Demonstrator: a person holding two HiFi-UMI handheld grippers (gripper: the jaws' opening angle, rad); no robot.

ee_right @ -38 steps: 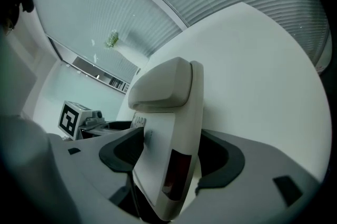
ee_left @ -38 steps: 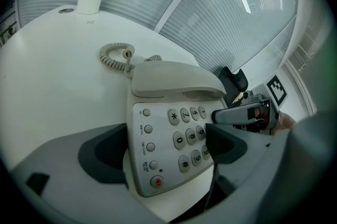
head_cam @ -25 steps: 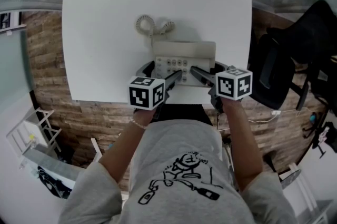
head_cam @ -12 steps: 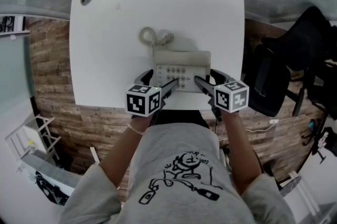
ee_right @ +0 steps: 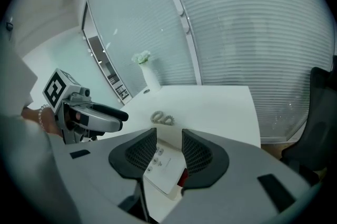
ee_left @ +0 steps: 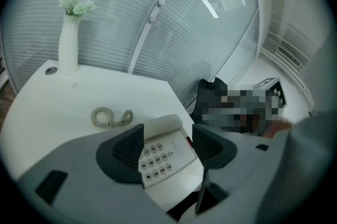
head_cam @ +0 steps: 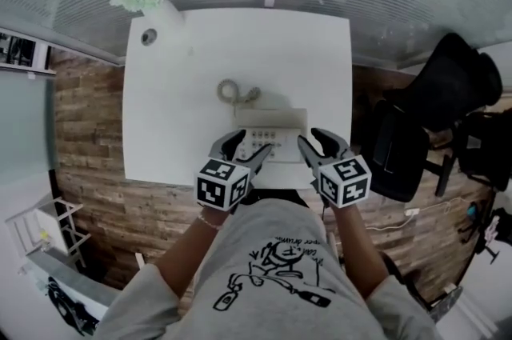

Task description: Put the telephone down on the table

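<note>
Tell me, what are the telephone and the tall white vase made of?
The telephone is probably hard plastic: it looks cream and matte, with moulded buttons. The vase is smooth and plain white, so perhaps glazed ceramic. It could also be painted glass; the look leaves that open.

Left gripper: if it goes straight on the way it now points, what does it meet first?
Probably the telephone lying on the table, though depth is unclear. The jaws of the left gripper have just been closing but stand apart, holding nothing.
</note>
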